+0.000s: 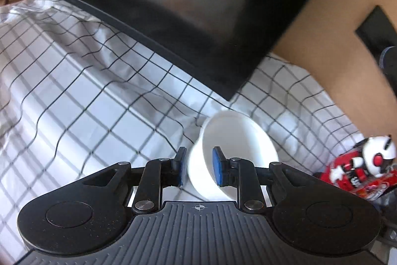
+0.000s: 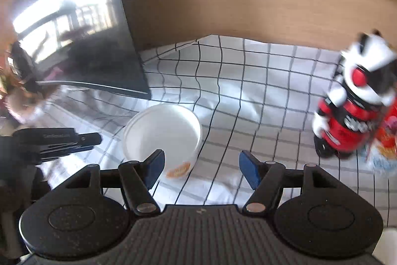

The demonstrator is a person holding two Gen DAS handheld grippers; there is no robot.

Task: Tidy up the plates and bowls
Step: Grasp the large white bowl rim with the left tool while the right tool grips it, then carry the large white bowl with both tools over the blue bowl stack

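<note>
Between the left gripper's (image 1: 200,165) fingers (image 1: 218,165), narrowly parted and empty: near wall of the white bowl (image 1: 238,140), lying just beyond the tips, not pinched. From the right view, left tips just short of the rim, apart from it. On the right gripper (image 2: 201,165), fingers spread wide, nothing held; bowl ahead, off toward the left finger and partly behind it. Upright on the checked cloth (image 1: 74,116) over the surface, mouth up; round, so no long axis to line up with. Just past it, a dark monitor's (image 1: 173,4) corner; well off to the right, a red toy (image 2: 354,103). Probably nearer for the left hand: one finger inside the rim, one outside, then a squeeze.
</note>
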